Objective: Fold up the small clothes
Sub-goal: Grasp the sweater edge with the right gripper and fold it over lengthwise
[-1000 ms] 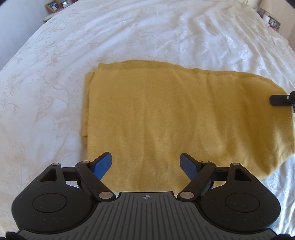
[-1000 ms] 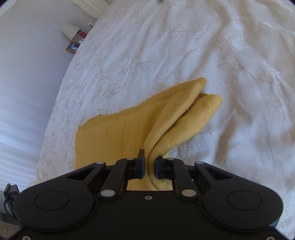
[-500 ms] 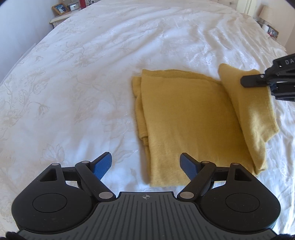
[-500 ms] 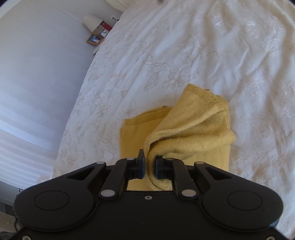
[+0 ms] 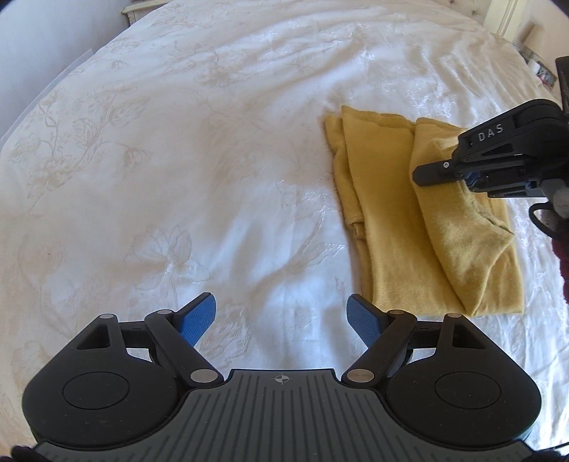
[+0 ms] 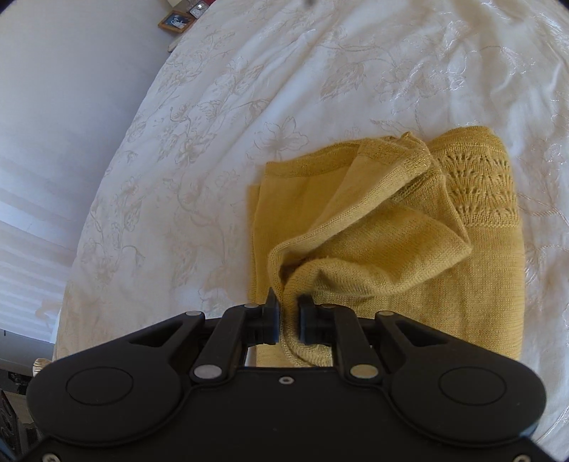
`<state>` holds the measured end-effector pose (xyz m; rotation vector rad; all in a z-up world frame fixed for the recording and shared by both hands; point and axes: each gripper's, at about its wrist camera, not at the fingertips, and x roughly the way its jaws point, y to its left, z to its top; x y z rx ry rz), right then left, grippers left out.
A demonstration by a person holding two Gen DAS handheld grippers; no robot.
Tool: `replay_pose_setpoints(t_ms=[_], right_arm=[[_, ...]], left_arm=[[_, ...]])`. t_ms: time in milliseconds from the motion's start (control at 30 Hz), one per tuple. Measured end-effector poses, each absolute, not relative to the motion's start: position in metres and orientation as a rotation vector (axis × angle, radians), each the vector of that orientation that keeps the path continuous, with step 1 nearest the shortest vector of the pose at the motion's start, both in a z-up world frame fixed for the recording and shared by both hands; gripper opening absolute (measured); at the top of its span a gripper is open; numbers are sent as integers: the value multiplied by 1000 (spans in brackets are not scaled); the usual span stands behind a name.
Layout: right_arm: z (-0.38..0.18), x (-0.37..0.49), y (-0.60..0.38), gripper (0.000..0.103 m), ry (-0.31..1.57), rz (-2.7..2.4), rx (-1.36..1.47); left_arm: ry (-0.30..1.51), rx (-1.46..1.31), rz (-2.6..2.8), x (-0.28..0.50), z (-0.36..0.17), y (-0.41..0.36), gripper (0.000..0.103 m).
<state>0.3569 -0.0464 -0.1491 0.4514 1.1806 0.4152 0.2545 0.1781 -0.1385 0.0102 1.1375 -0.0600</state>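
A mustard-yellow knit garment (image 5: 387, 220) lies on the white bedspread (image 5: 177, 160), its right part doubled over its left part. My right gripper (image 6: 288, 320) is shut on a bunched edge of that garment (image 6: 373, 248) and holds the flap above the lower layer. In the left wrist view the right gripper (image 5: 423, 174) comes in from the right edge over the cloth. My left gripper (image 5: 282, 316) is open over bare bedspread, left of the garment's near corner, with nothing between its blue pads (image 5: 197, 314).
The bed's left edge (image 5: 53, 89) meets a pale wall. A bedside surface with a framed picture (image 6: 176, 21) sits at the far corner. More small items stand beyond the bed's far right side (image 5: 544, 71).
My right gripper has carried the garment's end leftwards, folding it over the rest. My left gripper has slid left off the cloth onto bare bedspread.
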Motion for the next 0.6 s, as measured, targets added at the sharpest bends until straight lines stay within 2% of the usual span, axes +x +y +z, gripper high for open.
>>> replay_pose_setpoints(t_ms=[233, 467, 600], right_arm=[[-156, 359, -23, 32, 1199, 478, 470], [-127, 348, -34, 32, 1101, 634, 548], [-121, 338, -75, 44, 1052, 524, 592]], left_arm=[[1154, -4, -76, 256, -144, 177, 81], [1147, 8, -104, 258, -142, 171, 81], [1125, 21, -129, 267, -136, 166, 81]])
